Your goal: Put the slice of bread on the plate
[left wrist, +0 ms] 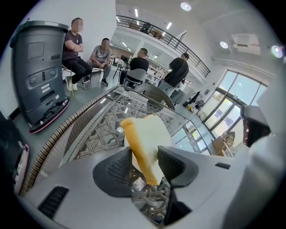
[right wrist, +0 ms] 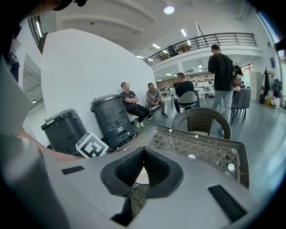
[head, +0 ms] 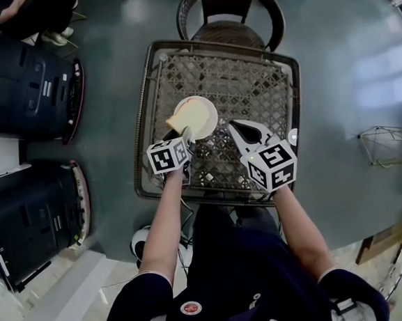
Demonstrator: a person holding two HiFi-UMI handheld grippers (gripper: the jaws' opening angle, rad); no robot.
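Bread shows plainly in the head view. The slice of bread [head: 182, 121] sits over the near-left part of the plate [head: 210, 118], with its crust end reaching past the plate's rim toward the person. The left gripper [head: 185, 135] is right at that near-left rim and points across the plate. The right gripper [head: 234, 127] waits off the plate's near-right side, close to it but touching neither plate nor bread. The left hand is therefore the nearer one by far.

The left gripper view shows the slice [left wrist: 149, 138] on edge between the jaws, its long axis running away from the gripper toward the plate's far side, over the wicker table [left wrist: 98, 134]. The jaws stand apart. The slice fills most of the gap, yet the pads do not appear to press it, so it looks released rather than held. The plate under it is hidden by the bread and the jaws.

The right gripper view shows the right gripper's [right wrist: 143, 156] jaws closed tip to tip with nothing between them. A pale sliver of the plate [right wrist: 142, 177] shows through the gap below, straight ahead.

As a judgement, the coming move depends on backing the left gripper away along the slice's long axis, toward the plate's near side, so that the bread can settle flat.
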